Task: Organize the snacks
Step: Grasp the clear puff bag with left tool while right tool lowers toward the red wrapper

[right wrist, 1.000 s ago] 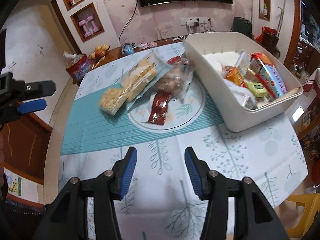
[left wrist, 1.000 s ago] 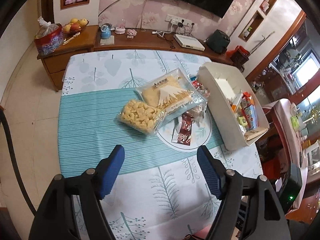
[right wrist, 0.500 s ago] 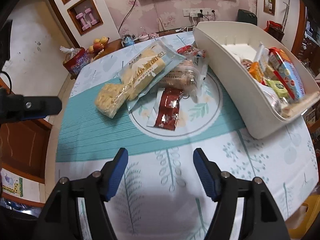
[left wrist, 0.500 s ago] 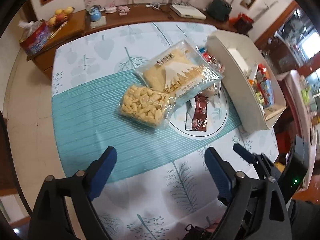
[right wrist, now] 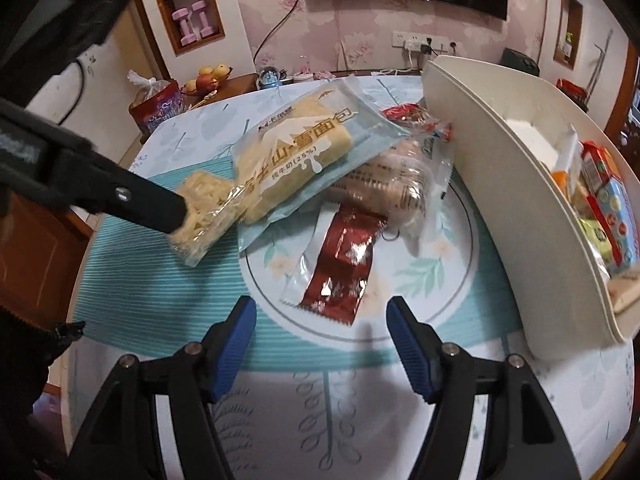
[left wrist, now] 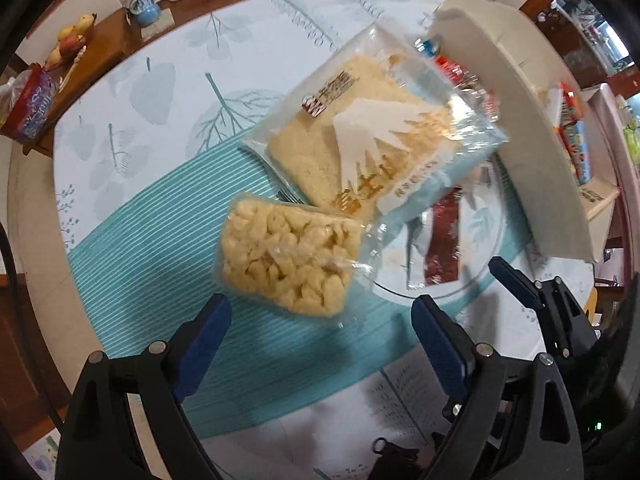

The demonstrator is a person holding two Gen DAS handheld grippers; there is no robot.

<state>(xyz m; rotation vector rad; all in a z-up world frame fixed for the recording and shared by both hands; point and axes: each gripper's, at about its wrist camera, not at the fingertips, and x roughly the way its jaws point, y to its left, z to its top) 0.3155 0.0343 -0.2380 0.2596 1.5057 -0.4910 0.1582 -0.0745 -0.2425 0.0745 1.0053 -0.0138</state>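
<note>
You're seeing puffed-snack pack [left wrist: 286, 258] lying flat, bread bag [left wrist: 372, 148] overlapping it, red sachet [right wrist: 340, 264] beside white bin [right wrist: 500, 184].

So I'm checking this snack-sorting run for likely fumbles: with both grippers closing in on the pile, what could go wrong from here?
1. The puffed snack pack has an end tucked under the bread bag; lifting it with the left gripper may drag the bag along.
2. The dark red sachet lies flat and glossy; the open right gripper may slip off it.
3. The two grippers are close together and could collide.
</note>
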